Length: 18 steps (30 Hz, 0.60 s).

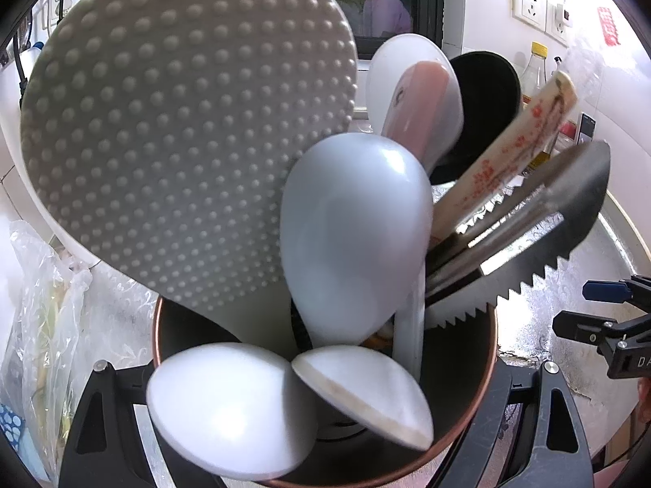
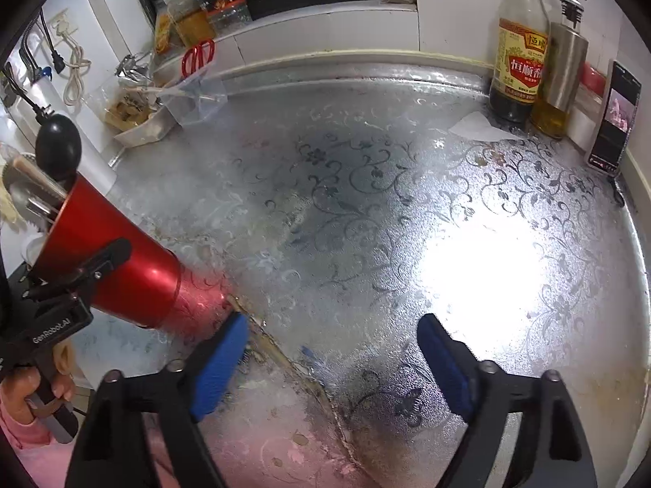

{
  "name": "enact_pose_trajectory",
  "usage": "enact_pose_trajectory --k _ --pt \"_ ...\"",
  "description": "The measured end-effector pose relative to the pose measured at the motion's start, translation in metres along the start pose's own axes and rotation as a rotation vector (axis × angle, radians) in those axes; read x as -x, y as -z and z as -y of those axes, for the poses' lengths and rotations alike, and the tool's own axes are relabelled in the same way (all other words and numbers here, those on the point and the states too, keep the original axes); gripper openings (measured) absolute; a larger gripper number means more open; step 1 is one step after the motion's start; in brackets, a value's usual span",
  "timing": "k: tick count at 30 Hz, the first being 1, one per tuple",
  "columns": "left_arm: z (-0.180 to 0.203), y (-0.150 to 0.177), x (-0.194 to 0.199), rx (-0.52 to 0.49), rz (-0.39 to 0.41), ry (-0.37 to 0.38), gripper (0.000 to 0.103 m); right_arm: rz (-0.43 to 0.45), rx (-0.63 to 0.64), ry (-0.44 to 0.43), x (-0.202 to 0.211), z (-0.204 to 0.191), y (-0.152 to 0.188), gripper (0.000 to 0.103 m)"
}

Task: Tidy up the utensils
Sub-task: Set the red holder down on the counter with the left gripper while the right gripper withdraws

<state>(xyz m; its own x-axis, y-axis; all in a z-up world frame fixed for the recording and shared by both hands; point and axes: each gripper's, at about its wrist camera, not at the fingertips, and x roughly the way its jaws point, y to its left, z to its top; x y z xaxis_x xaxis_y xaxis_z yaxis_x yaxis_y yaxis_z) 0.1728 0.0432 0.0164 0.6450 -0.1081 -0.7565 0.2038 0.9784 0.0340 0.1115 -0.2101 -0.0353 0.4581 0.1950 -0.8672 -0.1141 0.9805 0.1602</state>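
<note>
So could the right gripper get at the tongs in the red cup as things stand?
Probably yes: the right gripper is open and empty, the tongs lean out over the red cup rim on its side, and only bare counter lies between.

Black grippers (image 2: 331, 360) — blue pads (image 2: 215, 366); pink sleeve (image 2: 16, 427)

**One gripper clamped, the other spread wide**

The left gripper (image 2: 87, 268) is angled downward, its black jaws closed around a red cup (image 2: 122, 268); the left hand (image 2: 36, 390), in a pink sleeve, wraps its handle. The right gripper (image 2: 333, 360) tips steeply down, blue pads (image 2: 219, 366) spread wide with nothing between them.
</note>
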Motion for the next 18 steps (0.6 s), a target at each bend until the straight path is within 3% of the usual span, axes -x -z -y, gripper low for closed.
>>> enact_pose_trajectory --k 3,9,18 --pt "0.002 0.001 -0.003 -0.003 -0.016 -0.007 0.090 -0.003 0.000 -0.003 0.000 0.000 0.002 0.102" --pt "0.007 0.005 -0.004 -0.003 -0.015 -0.013 0.096 0.007 0.000 -0.004 0.001 0.000 0.005 0.103" --pt "0.021 0.019 0.003 0.005 -0.008 -0.043 0.096 -0.008 0.003 -0.013 -0.002 0.005 0.009 0.103"
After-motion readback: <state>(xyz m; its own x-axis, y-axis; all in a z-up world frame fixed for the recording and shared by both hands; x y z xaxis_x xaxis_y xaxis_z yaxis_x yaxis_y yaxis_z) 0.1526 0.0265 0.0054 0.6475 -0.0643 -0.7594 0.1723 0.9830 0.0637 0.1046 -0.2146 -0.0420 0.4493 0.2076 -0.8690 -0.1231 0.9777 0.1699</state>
